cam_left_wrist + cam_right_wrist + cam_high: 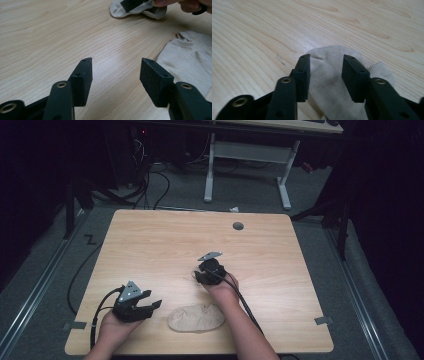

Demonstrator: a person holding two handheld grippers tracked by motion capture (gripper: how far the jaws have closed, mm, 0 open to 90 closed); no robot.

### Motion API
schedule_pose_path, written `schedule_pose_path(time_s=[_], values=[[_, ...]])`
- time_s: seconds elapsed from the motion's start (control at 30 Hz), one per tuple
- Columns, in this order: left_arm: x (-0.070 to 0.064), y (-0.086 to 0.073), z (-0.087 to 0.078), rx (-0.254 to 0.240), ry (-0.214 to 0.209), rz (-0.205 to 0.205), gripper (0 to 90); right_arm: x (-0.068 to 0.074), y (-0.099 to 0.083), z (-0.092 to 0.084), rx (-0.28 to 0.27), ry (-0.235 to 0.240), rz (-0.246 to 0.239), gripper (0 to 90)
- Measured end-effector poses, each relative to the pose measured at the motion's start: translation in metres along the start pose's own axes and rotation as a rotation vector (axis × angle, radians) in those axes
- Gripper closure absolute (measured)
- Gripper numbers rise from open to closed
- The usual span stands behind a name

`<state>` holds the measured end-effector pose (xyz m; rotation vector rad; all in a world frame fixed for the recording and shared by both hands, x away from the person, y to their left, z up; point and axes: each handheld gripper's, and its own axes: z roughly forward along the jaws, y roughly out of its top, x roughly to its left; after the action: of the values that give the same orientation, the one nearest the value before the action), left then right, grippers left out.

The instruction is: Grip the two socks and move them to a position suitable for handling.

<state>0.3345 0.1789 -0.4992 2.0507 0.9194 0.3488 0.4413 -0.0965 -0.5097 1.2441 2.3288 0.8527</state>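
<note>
Jaws of right gripper [325,75] agape, straddling small sock [329,75], unpinched, toe pointing far. Left gripper [116,77] agape, empty; flat sock [190,62] right.

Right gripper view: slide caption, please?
Right tongs open astride a beige sock lying on the wooden table.

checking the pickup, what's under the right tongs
A small cream fabric sock lies flat on the light wooden table, between the open right tongs. Its near end is hidden behind the tongs' black body.
</note>
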Motion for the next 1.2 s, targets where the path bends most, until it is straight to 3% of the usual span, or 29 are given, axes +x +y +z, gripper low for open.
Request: schedule_pose_path(time_s=[0.2,0.3,0.4,0.57,0.8,1.2], values=[[0.001,-0.001,0.000,-0.001,0.000,-0.006,43.9,0.003,-0.003,0.010,0.024,-0.021,-0.021,59.2],[0.001,0.000,0.000,-0.002,0.000,-0.003,43.9,0.005,-0.004,0.008,0.025,-0.021,-0.037,74.3],[0.000,0.000,0.001,0.003,0.000,0.003,43.9,0.008,-0.005,0.008,0.022,-0.023,-0.056,83.7],[-0.002,0.000,0.002,0.011,-0.002,0.012,43.9,0.009,-0.006,0.002,0.002,-0.017,-0.069,84.7],[-0.002,0.000,0.003,0.012,0.001,0.016,43.9,0.004,-0.006,-0.022,-0.080,0.015,-0.017,84.5],[-0.006,0.001,0.009,0.028,-0.001,0.029,43.8,-0.021,-0.022,-0.056,-0.174,0.018,0.071,84.2]])
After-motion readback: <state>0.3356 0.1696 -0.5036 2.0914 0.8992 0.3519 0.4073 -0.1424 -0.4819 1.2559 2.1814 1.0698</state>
